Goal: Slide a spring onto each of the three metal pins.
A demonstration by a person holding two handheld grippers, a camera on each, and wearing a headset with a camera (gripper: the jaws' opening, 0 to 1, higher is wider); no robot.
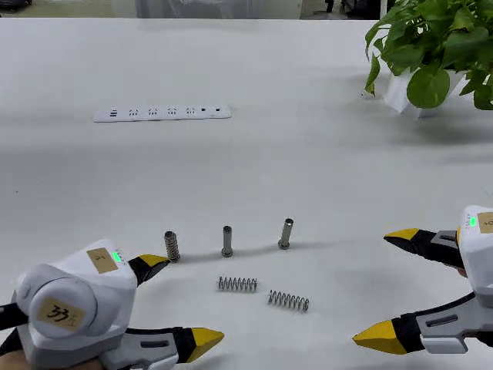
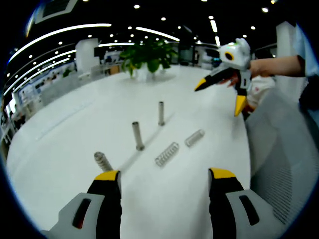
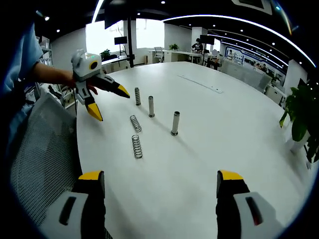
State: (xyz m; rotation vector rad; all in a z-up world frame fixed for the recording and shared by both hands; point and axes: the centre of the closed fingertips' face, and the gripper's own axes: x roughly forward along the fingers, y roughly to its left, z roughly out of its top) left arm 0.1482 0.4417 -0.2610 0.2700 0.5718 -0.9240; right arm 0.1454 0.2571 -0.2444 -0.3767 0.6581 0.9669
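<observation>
- Standing upright in a row across the white worktop point(image 1: 323, 169), three metal pins point their long axes straight up. The left pin point(image 1: 171, 246) already wears a spring, while the middle pin point(image 1: 227, 240) and the right pin point(image 1: 286, 233) are bare.
- Two loose springs lie flat on the worktop just in front of the row, their long axes running roughly along it. The first spring point(image 1: 237, 284) rests below the middle pin. The second spring point(image 1: 289, 301) sits a little nearer the person, below the right pin. They touch neither each other nor the pins.
- The left hand-held gripper point(image 1: 185, 301) is held low at the near left, its jaws spread wide and gripping nothing. Its yellow tips aim rightward in the head view, and the farther tip is just beside the left pin. Both loose springs lie ahead of the jaws in the left gripper view.
- The right hand-held gripper point(image 1: 381, 285) is held at the near right, its jaws likewise agape and empty. Its yellow tips point left toward the springs, with the second spring nearest but clearly apart.
- A white power strip point(image 1: 162, 113) lies farther back on the worktop, and a potted plant point(image 1: 435, 46) stands at the far right corner.
</observation>
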